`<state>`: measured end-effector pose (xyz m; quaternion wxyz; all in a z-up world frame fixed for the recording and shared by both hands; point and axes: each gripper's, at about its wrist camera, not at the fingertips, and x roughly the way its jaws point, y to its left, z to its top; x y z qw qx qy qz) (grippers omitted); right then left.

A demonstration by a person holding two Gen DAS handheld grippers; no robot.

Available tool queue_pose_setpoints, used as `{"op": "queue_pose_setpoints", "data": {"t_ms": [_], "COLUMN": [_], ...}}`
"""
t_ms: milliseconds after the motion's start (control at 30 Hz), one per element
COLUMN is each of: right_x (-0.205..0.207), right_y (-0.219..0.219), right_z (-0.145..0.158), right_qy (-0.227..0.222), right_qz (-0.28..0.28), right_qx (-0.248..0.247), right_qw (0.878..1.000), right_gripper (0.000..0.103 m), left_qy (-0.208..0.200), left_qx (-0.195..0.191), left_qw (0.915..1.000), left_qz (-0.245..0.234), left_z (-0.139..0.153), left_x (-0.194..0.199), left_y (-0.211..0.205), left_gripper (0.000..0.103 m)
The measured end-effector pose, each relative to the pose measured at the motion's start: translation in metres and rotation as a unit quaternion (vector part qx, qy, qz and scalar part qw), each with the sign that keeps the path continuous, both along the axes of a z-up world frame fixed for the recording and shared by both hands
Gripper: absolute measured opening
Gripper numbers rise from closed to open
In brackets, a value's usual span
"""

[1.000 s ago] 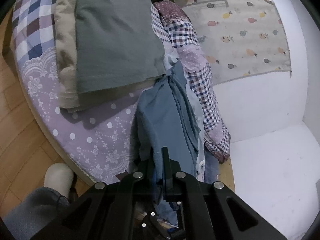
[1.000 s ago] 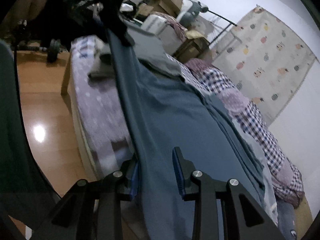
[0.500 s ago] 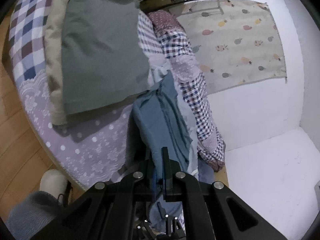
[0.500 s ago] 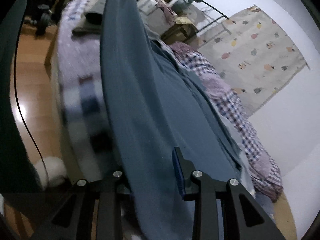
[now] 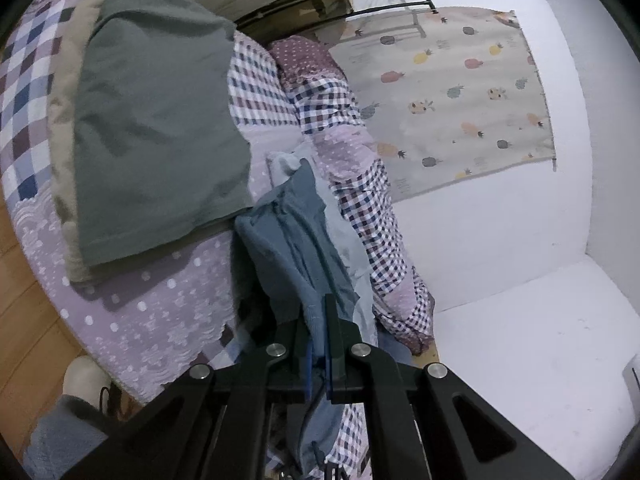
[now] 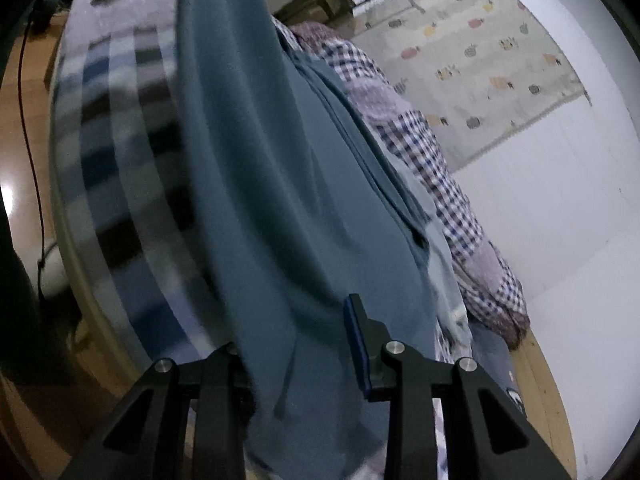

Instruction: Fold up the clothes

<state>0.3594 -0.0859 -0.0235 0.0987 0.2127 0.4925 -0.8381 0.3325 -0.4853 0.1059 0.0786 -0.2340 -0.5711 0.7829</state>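
Left wrist view shows our left tool clamped on the blue garment, aimed along the bed toward the white wall. In the right wrist view our right tool stands spread, the garment draped over its left finger. The garment runs lengthwise away from us, between the folded green cloth and the checked quilt.

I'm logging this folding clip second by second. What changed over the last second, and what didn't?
Both grippers lifted, raising the blue-grey cotton garment further off the lilac dotted bedspread; it now drapes across the right gripper. Unchanged: the left gripper stays clamped on it, and the folded grey-green garment has not moved.
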Motion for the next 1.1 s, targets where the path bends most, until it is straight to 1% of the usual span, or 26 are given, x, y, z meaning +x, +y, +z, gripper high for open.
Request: {"op": "queue_pose_setpoints", "data": {"t_ms": [167,400,467,633,733,800,900,967,1100], "right_x": [0.001,0.000,0.002,0.013,0.014,0.015,0.011,0.009,0.002], "right_y": [0.030,0.067,0.071,0.078,0.079,0.080,0.089,0.096,0.124], "right_z": [0.008,0.006,0.006,0.010,0.015,0.018,0.030,0.039,0.078], "right_qy": [0.011,-0.006,-0.001,0.021,0.028,0.029,0.014,0.012,0.015], "right_qz": [-0.026,-0.065,-0.062,-0.050,-0.037,-0.028,-0.030,-0.032,-0.022], "right_qx": [-0.003,-0.003,-0.003,0.001,0.003,0.002,-0.009,-0.012,-0.014], "right_qw": [1.000,0.998,0.998,0.999,0.999,0.999,0.999,0.999,1.000], "right_gripper": [0.031,0.028,0.025,0.007,0.002,0.002,0.001,0.001,0.000], "left_qy": [0.008,0.017,0.016,0.002,-0.008,-0.014,-0.022,-0.024,-0.024], "left_qx": [-0.008,-0.027,-0.030,-0.045,-0.051,-0.055,-0.058,-0.060,-0.061], "left_qw": [0.9999,0.9995,0.9994,0.9990,0.9987,0.9984,0.9981,0.9979,0.9979], "left_qz": [-0.002,0.003,0.004,0.003,0.002,0.002,0.003,0.002,0.000], "left_z": [0.014,0.033,0.034,0.035,0.034,0.034,0.032,0.033,0.039], "left_x": [-0.009,-0.017,-0.019,-0.024,-0.027,-0.029,-0.032,-0.033,-0.032], "left_y": [0.005,0.007,0.007,0.011,0.015,0.018,0.020,0.022,0.030], "left_gripper": [0.002,0.002,0.002,0.002,0.002,0.002,0.002,0.002,0.002]}}
